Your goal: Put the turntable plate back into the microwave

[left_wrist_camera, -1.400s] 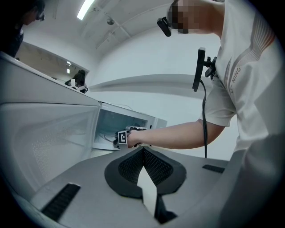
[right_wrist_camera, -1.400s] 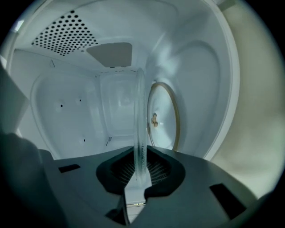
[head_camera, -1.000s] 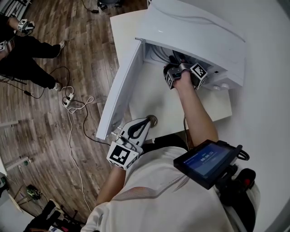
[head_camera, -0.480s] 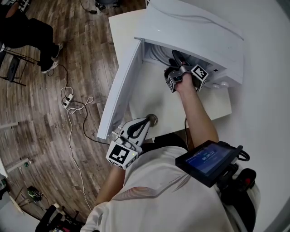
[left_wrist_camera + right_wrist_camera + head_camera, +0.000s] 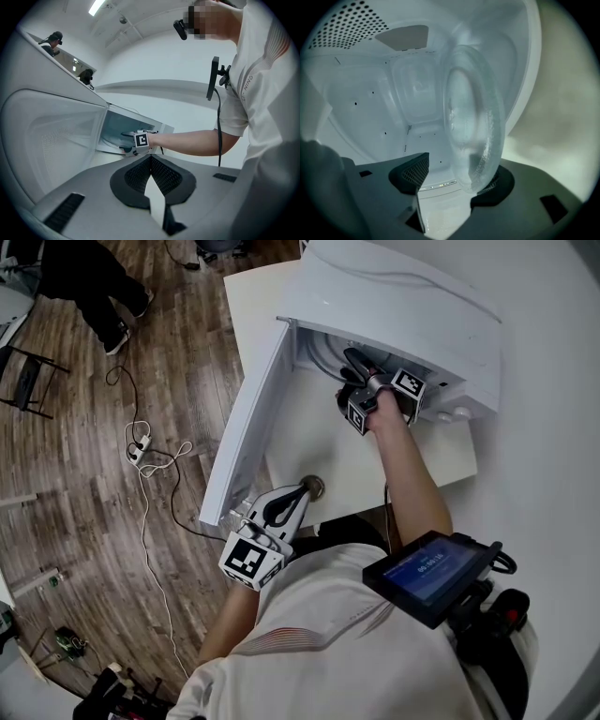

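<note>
Turntable plate (image 5: 473, 117) clear glass, glossy; microwave (image 5: 403, 296) smooth white; floor (image 5: 75, 474) wood.

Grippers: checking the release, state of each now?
Left gripper: closed, empty.
Right gripper: open, jaws just been opening, clear round glass turntable plate between them.

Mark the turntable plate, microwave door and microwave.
turntable plate (image 5: 471, 117), right gripper view, centre of the glass.
microwave door (image 5: 249, 427), head view, middle of the open panel.
microwave (image 5: 403, 306), head view, top casing.

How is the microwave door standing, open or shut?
Open: the door swings out from the microwave, baring its white cavity.
</note>
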The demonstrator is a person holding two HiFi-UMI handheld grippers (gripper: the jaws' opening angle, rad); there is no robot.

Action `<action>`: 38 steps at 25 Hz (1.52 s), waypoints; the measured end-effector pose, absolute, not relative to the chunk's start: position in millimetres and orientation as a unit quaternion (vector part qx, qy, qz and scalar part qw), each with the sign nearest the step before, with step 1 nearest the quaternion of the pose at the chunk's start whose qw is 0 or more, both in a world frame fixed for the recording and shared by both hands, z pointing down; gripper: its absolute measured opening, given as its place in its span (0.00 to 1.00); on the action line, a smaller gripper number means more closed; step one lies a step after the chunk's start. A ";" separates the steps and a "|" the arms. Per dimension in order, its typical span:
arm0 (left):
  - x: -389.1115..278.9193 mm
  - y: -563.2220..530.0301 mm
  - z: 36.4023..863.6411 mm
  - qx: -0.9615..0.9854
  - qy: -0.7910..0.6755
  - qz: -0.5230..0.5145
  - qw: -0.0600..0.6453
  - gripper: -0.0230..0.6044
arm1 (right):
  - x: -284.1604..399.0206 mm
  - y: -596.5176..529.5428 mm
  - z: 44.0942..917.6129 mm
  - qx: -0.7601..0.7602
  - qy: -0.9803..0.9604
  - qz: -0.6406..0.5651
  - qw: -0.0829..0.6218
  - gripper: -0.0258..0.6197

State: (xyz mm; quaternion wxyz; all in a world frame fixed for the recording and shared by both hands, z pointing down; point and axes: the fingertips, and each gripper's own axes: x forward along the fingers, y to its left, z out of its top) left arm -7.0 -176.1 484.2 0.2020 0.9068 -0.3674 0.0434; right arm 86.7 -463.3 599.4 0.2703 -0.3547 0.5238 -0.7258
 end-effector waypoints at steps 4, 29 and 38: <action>-8.7 -176.6 482.9 0.906 -0.368 0.043 0.203 0.05 | 82.3 -457.5 602.7 -0.344 0.521 -0.734 0.268 0.45; -12.3 -125.8 452.6 0.928 -0.324 0.034 0.179 0.05 | 77.6 -323.2 571.1 -0.252 0.625 -0.686 0.273 0.45; -28.4 -64.3 420.8 0.955 -0.260 0.034 0.137 0.05 | 87.6 -223.5 463.5 -0.307 0.744 -0.508 0.308 0.20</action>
